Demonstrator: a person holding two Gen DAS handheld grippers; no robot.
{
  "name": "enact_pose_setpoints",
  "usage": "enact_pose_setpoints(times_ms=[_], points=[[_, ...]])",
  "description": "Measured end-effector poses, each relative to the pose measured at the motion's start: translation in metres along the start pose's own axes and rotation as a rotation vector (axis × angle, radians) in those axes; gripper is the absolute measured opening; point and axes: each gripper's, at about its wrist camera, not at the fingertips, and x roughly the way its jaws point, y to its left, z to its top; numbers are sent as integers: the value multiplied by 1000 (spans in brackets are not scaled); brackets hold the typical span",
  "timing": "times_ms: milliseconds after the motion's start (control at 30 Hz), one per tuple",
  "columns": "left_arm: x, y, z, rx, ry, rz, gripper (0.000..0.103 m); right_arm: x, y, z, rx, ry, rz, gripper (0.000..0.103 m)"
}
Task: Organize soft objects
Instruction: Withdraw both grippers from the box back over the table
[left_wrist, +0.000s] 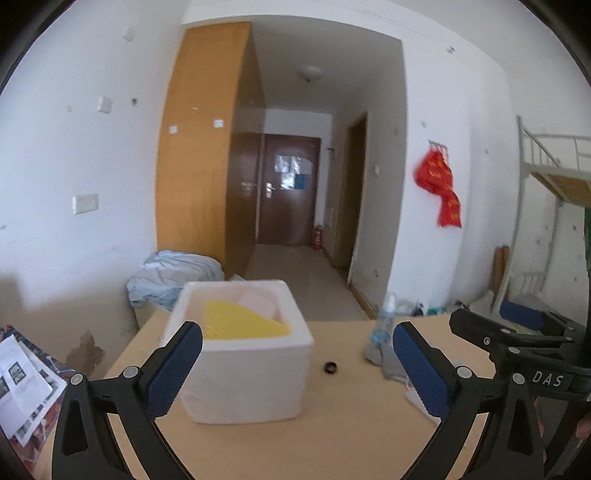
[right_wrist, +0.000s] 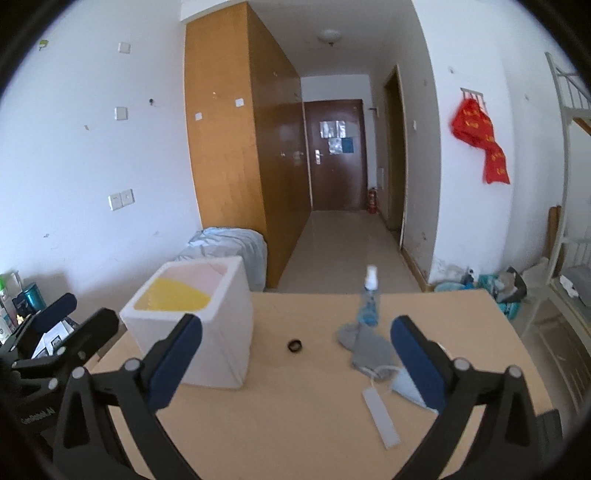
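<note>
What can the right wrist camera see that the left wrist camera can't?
Only the right wrist view shows the flat white strip lying on the table, the pale blue mask beside the grey cloth, and the shelf clutter at far left. Only the left wrist view shows the printed papers at its left edge. Both show the white foam box with yellow and pink pieces inside, the small black ring, the spray bottle, the grey cloth, the wooden table, and each open hand-held gripper: right, left.
</note>
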Motion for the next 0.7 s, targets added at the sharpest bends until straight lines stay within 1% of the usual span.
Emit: enact_pose_setpoints(times_ms=[167,300,467,567,700], points=[[2,-17,-12,4,22,-37,103,-7,-16,-14,38,17,-7,103],[6,-29,-18,19,38,-53,103,-16,-33,-22,63,15,-32,103],[15,-40,-22,30,58,-86,103,-28,-43,-32,54,14,-78,103],[23,-52,-29,48,82,-105,103,-33,-49,-44,29,18,-132,103],[38,-64,-37,62,116,-143,103,-33,-64,-54,29,39,-176,103]])
